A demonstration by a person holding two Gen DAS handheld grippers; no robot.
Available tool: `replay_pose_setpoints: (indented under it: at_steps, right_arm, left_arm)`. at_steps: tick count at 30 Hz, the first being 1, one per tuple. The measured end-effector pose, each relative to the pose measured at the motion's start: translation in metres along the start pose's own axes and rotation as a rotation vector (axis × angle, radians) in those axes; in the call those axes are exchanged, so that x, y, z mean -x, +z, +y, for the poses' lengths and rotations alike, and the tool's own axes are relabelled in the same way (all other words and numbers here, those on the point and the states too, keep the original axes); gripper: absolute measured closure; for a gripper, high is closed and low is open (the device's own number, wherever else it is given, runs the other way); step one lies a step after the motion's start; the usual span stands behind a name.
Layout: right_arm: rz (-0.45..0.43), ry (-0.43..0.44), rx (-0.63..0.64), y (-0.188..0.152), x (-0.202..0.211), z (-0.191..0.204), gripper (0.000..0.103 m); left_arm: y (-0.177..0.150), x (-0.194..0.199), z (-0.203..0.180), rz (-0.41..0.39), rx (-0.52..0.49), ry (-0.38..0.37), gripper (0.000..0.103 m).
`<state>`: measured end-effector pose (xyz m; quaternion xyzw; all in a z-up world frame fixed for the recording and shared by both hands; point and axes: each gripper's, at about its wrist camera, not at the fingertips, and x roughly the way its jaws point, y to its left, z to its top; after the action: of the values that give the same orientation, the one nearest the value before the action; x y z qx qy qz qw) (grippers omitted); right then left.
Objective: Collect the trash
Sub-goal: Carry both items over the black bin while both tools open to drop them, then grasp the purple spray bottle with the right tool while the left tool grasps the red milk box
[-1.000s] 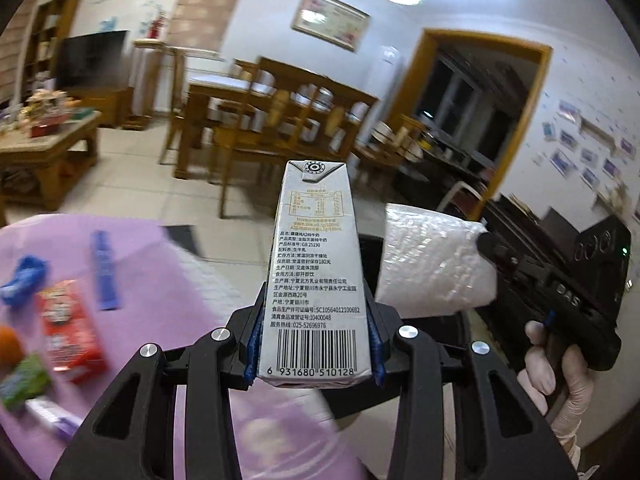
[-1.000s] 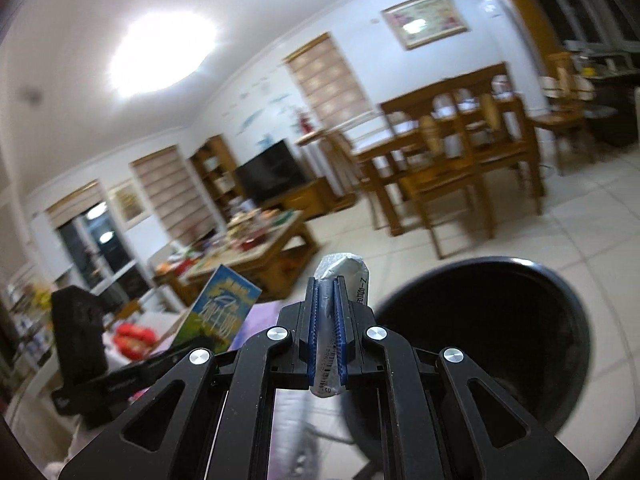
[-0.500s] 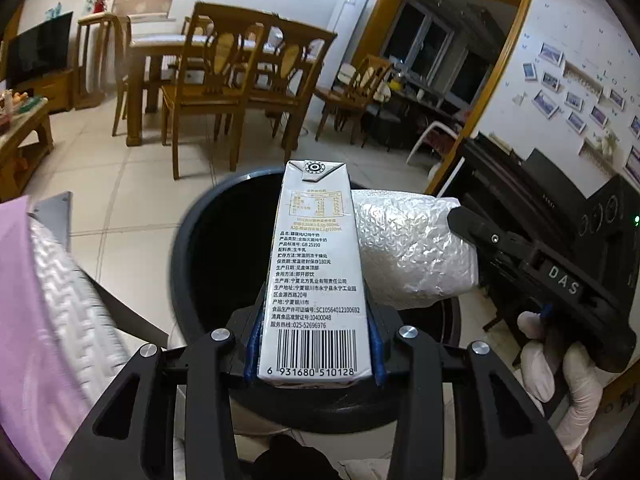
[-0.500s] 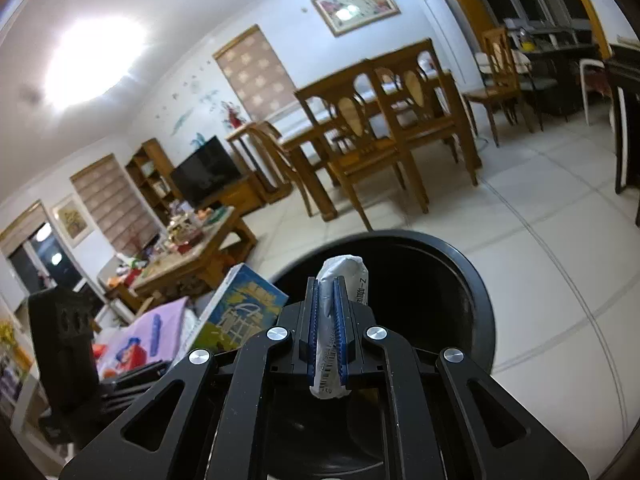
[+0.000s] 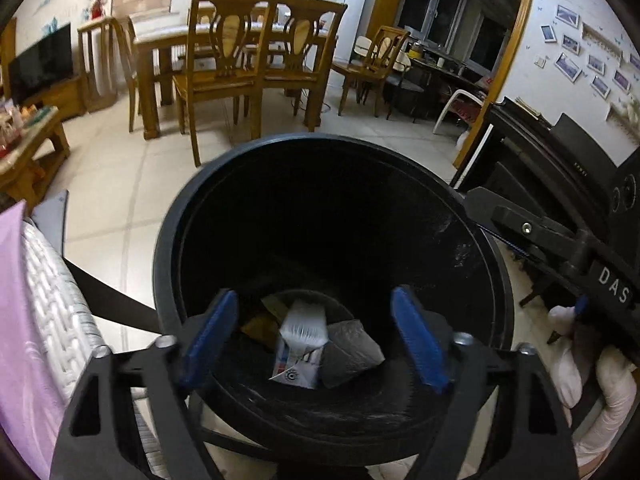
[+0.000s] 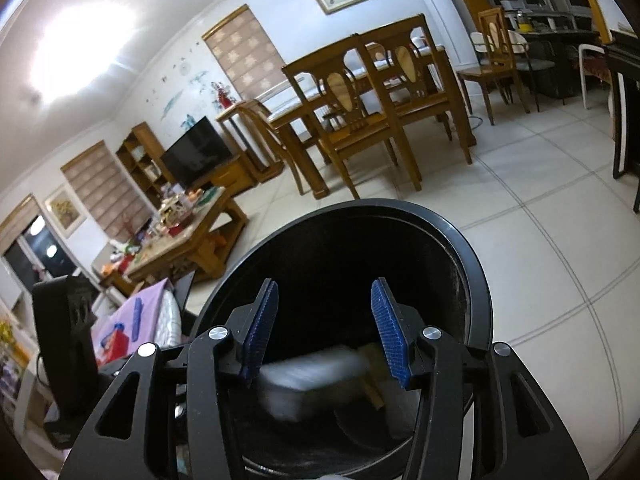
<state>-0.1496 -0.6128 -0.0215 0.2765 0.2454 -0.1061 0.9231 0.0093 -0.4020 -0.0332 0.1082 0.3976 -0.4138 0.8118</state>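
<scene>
A: Left gripper (image 5: 312,340) over the black trash bin (image 5: 168,248). Jaws wide and opening, nothing pressed between the blue pads (image 5: 208,336).

B: Milk carton?

A: Down inside the bin, blurred, white top showing: milk carton (image 5: 300,344). Beside it, touching, a grey crumpled bag (image 5: 348,350). Some tan scraps behind; cannot tell what they are.

B: Right side?

A: Right gripper (image 6: 326,330) also above the bin's mouth, rim (image 6: 476,264) in its view. Jaws about half apart and opening, pads (image 6: 262,330) bare. A pale blurred package (image 6: 308,380) sits below them inside the bin, clear of the pads.

B: Hands?

A: A white-gloved hand (image 5: 588,368) on the right gripper's handle, at the bin's right edge.

B: Surroundings?

A: Tiled floor (image 5: 100,184), wooden dining chairs (image 5: 228,60) beyond. Purple cloth (image 5: 16,320) on the table at left, near the bin.
</scene>
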Motion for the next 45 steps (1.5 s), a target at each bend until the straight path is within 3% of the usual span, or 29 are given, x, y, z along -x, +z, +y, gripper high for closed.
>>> replay_pose_setpoints:
  at_steps: [3, 11, 18, 23, 27, 37, 40, 45]
  right_arm:
    - [-0.007, 0.005, 0.002, 0.0, 0.001, 0.002, 0.044]
    - [-0.011, 0.033, -0.003, 0.004, 0.004, 0.007, 0.008]
    - [-0.033, 0.017, -0.011, 0.007, 0.009, 0.01, 0.005]
    - [-0.045, -0.125, 0.052, 0.003, -0.001, 0.021, 0.005]
    - [-0.042, -0.141, 0.097, -0.003, -0.007, 0.03, 0.005]
    - [0.061, 0.059, 0.162, -0.026, -0.018, 0.09, 0.005]
    - [0.119, 0.146, 0.24, -0.039, -0.019, 0.124, 0.005]
    - [0.227, 0.303, 0.467, -0.077, -0.021, 0.209, 0.005]
  left_arm:
    - [-0.001, 0.0, -0.003, 0.01, -0.025, 0.01, 0.012]
    - [-0.003, 0.011, -0.012, -0.01, -0.079, 0.058, 0.005]
    - [-0.006, 0.023, -0.016, -0.03, -0.111, 0.076, 0.005]
    - [-0.012, 0.035, -0.015, -0.031, -0.119, 0.087, 0.005]
    - [-0.018, 0.055, -0.008, -0.056, -0.117, 0.101, 0.005]
    - [-0.051, 0.118, 0.046, -0.092, -0.055, 0.138, 0.005]
    - [-0.073, 0.142, 0.07, -0.097, -0.028, 0.157, 0.005]
    - [-0.118, 0.194, 0.136, -0.108, 0.045, 0.256, 0.005]
